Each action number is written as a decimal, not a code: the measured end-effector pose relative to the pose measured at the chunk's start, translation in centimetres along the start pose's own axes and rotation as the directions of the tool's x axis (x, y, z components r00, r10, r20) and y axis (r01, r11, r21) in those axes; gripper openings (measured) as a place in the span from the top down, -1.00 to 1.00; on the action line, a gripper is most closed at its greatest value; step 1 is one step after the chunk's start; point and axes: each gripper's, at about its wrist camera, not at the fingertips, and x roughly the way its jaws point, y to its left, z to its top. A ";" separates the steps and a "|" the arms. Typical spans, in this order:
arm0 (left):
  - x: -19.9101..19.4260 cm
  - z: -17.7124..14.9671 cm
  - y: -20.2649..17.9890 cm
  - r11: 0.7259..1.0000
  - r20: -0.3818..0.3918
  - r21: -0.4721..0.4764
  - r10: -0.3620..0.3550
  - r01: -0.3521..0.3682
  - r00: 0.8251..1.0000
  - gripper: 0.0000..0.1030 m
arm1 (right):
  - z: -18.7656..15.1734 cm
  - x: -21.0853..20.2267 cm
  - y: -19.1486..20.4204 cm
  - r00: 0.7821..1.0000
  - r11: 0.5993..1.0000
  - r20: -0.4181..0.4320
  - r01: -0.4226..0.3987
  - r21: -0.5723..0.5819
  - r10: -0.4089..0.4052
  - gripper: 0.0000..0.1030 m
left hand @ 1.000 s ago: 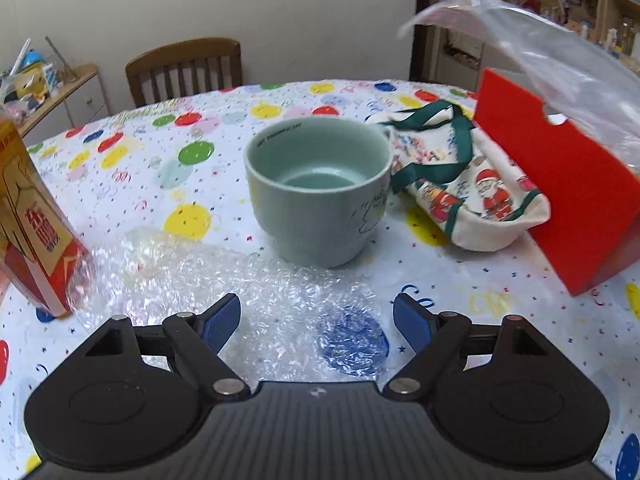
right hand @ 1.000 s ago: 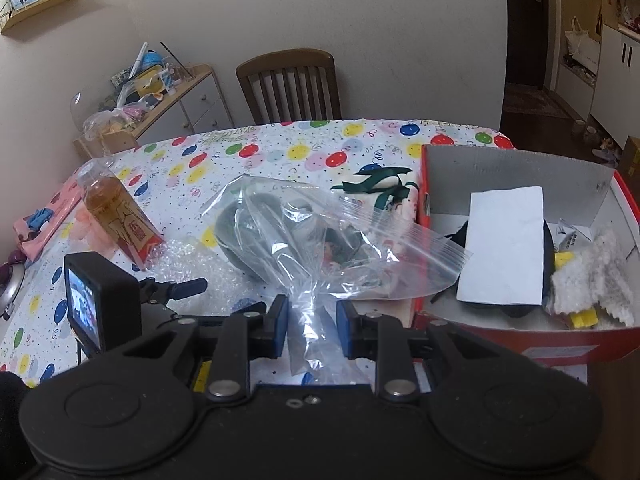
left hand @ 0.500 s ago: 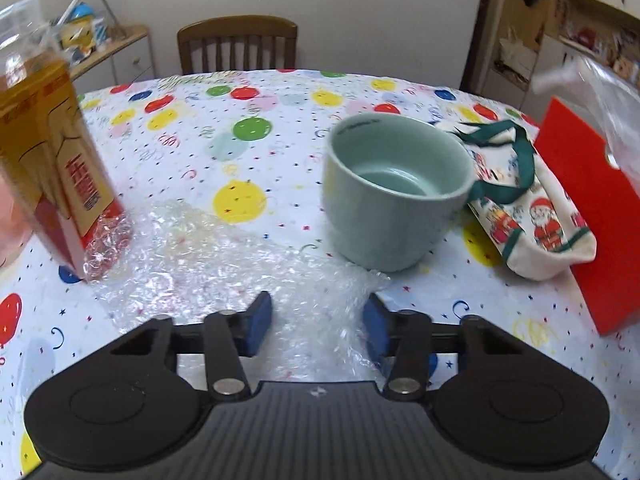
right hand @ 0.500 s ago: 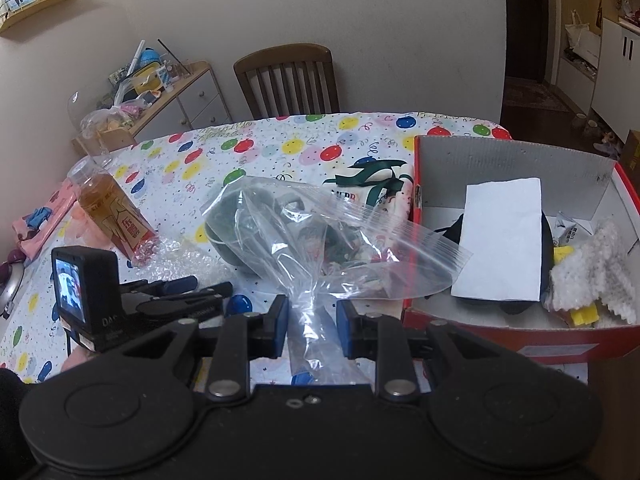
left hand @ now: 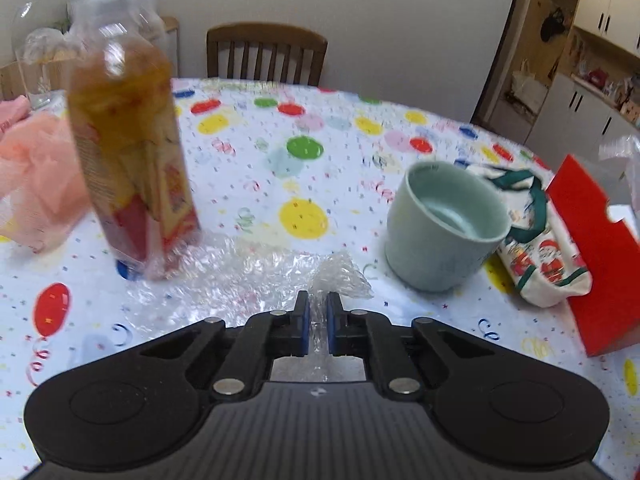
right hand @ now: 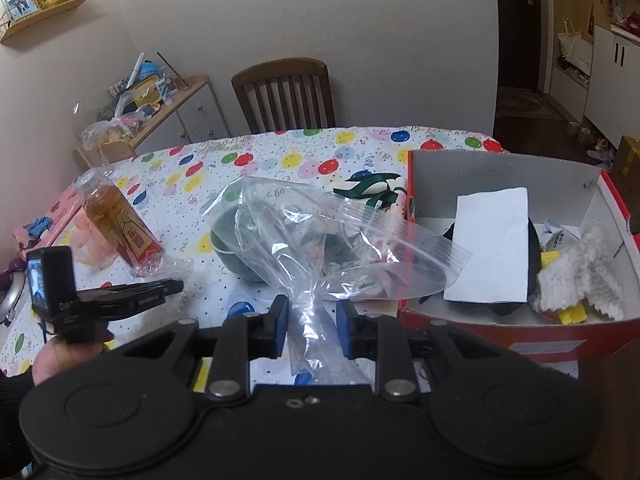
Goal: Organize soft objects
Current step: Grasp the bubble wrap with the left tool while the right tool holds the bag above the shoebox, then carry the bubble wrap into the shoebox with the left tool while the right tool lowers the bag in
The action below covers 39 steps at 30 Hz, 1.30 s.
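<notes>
A sheet of clear bubble wrap (left hand: 248,276) lies on the balloon-print tablecloth (left hand: 304,152), one end against the bottle. My left gripper (left hand: 317,304) is closing its jaws on a bunched corner of the wrap, and the blue pads press on it. In the right wrist view the left gripper (right hand: 172,286) sits low at the left, held by a hand. My right gripper (right hand: 312,312) is shut on the neck of a clear zip bag (right hand: 340,240), which hangs open above the table. Beside the bag stands a red shoebox (right hand: 500,336) with soft items inside.
A pale green mug (left hand: 440,236) stands right of the wrap, with a Santa-print pouch (left hand: 548,268) between it and the box. A wrapped amber bottle (left hand: 128,160) leans at the left beside pink mesh (left hand: 36,176). A wooden chair (left hand: 266,54) stands at the far side.
My left gripper has gone from wide open to shut on the bubble wrap while swinging left, so the mug now sits to the right. The right gripper and bag held still.
</notes>
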 end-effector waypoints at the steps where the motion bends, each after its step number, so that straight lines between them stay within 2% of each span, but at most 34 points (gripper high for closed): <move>1: -0.5 0.2 0.2 1.000 0.005 0.001 -0.003 0.003 1.000 0.85 | 0.0 -0.3 -0.1 1.000 1.000 0.009 0.001 0.002 -0.001 0.52; 8: -5.6 1.4 0.2 0.999 0.067 0.013 -0.047 0.047 0.997 0.85 | 0.4 -2.3 -1.0 0.998 1.000 0.062 0.006 0.018 -0.007 0.52; 13: -9.2 2.6 -1.1 0.994 0.106 0.023 -0.108 0.106 0.988 0.85 | 0.5 -3.4 -2.0 0.996 1.000 0.087 0.010 0.028 -0.012 0.52; 21: -13.5 4.8 -5.5 0.972 0.159 0.054 -0.234 0.229 0.959 0.85 | 0.7 -5.6 -4.1 0.990 0.999 0.139 0.016 0.041 -0.021 0.52; 32: -14.0 7.2 -14.4 0.917 0.141 0.111 -0.395 0.382 0.908 0.84 | 1.1 -7.5 -9.6 0.983 0.996 0.169 0.065 0.068 -0.076 0.52; 39: -12.7 8.4 -20.3 0.886 0.114 0.146 -0.456 0.439 0.882 0.84 | 1.5 -8.1 -13.3 0.977 0.991 0.179 0.104 0.086 -0.118 0.52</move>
